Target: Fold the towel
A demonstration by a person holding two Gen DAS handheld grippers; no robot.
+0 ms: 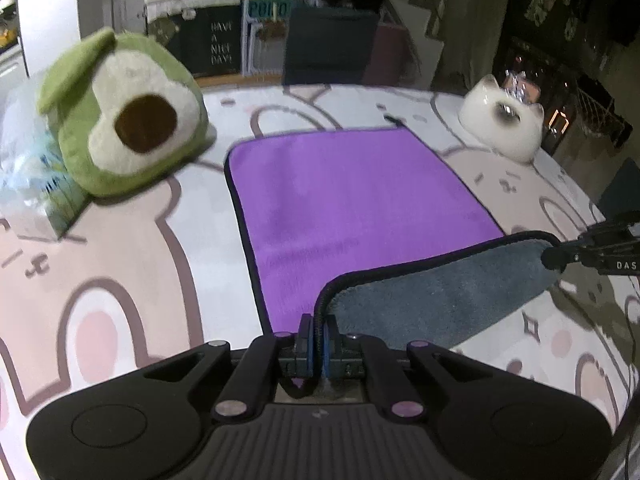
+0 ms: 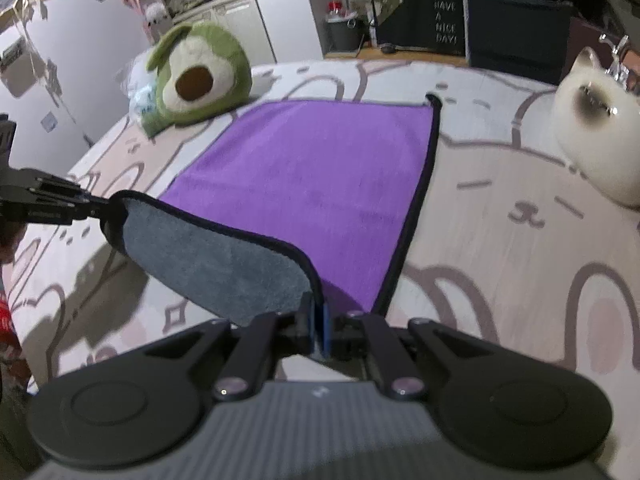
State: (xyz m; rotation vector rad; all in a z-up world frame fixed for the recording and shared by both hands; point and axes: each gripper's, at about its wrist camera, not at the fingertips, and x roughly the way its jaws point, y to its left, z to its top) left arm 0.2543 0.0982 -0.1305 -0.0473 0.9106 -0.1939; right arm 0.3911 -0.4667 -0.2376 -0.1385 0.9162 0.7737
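Note:
A purple towel (image 1: 352, 200) with a black hem and a grey underside lies on the patterned table cover; it also shows in the right wrist view (image 2: 312, 168). Its near edge is lifted off the table, showing the grey side (image 1: 440, 288) (image 2: 216, 264). My left gripper (image 1: 318, 336) is shut on the near left corner. My right gripper (image 2: 318, 328) is shut on the near right corner. Each gripper shows in the other's view, the right one (image 1: 560, 256) and the left one (image 2: 96, 210), pinching the far end of the raised edge.
A green avocado plush (image 1: 124, 120) (image 2: 196, 76) sits at the table's far left beside a clear plastic bag (image 1: 28, 168). A white cat figure (image 1: 500, 120) (image 2: 600, 128) stands at the far right. The table cover (image 1: 120, 272) has cartoon animal outlines. Furniture stands behind.

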